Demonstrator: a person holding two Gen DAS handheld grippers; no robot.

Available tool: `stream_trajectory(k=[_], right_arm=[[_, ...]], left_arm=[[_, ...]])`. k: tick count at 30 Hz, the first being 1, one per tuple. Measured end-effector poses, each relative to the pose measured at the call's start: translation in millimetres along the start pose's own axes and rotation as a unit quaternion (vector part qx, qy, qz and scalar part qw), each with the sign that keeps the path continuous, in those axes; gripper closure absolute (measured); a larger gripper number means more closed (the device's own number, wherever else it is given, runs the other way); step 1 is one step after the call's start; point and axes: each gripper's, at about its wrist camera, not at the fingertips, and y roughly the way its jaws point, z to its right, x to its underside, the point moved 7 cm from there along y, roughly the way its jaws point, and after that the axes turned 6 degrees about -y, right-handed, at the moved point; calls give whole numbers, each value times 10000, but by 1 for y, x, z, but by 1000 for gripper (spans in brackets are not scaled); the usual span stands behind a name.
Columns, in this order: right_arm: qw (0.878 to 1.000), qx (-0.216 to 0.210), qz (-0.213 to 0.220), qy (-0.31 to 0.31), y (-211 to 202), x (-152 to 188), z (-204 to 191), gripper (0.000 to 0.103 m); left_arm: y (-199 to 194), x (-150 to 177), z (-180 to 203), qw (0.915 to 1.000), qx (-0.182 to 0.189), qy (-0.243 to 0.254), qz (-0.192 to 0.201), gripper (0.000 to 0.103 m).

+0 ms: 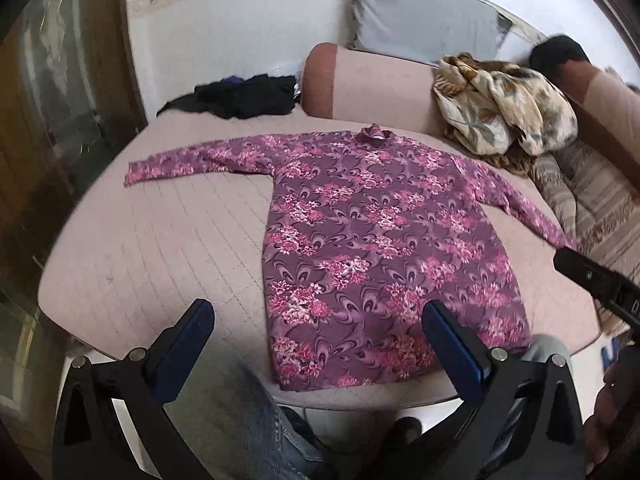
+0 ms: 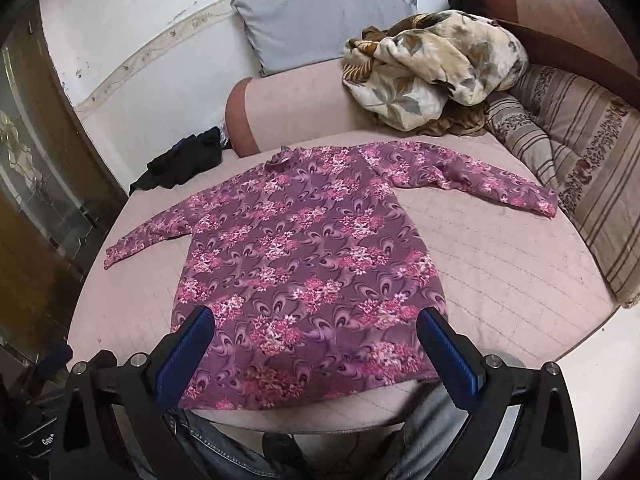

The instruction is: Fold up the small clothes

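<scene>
Top [image 1: 384,248]: purple, pink flower print, long sleeves, high collar; spread flat, front up, on the bed [image 1: 160,240], hem at the near edge, collar toward the far side, both sleeves stretched outward.
Left gripper [image 1: 318,344]: fingers spread wide, grasping nothing, hovering above the hem at the near edge.
Right gripper [image 2: 314,348]: fingers spread wide, empty, over the hem of the top.
Bolster [image 2: 304,104]: pink, just beyond the collar.
Pillow [image 2: 320,20]: grey, leaning on the wall.
Blanket [image 2: 436,68]: cream, leaf print, bundled.
Dark clothes [image 1: 244,96]: heaped at the far left corner.
Person: legs in jeans [image 1: 256,420] below the bed edge.
</scene>
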Motion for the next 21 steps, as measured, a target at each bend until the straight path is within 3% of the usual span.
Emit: stream_trajectory(k=[8, 21], right_arm=[[9992, -34, -33, -397, 17, -15, -20, 0], [9993, -170, -17, -331, 23, -39, -31, 0]], left_arm=[[19, -20, -10, 9996, -258, -119, -43, 0], [27, -37, -17, 9992, -358, -112, 101, 0]])
